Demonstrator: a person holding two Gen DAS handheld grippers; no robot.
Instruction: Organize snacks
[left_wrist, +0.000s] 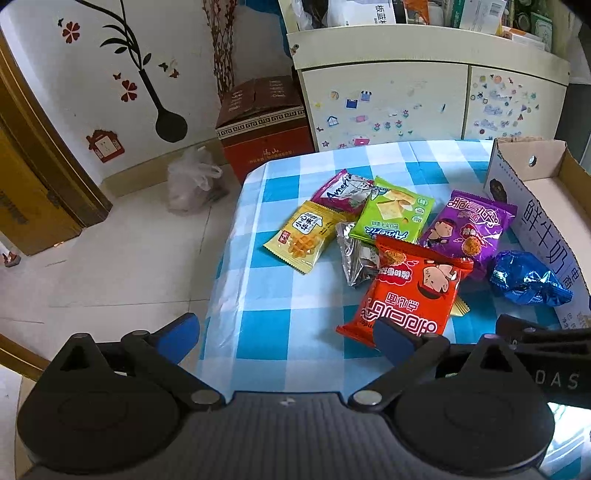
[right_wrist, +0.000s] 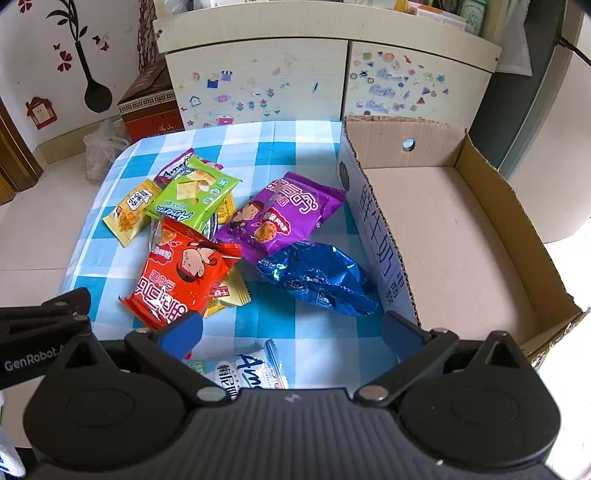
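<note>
Both grippers gape empty — left gripper (left_wrist: 288, 332), right gripper (right_wrist: 291, 332) — snacks (right_wrist: 229, 229) just ahead.

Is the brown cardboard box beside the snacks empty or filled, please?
Empty: the brown cardboard box shows only its bare floor; every snack packet lies outside.

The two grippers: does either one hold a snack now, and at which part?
Nothing is held. The left gripper and the right gripper are both open above the table.
</note>
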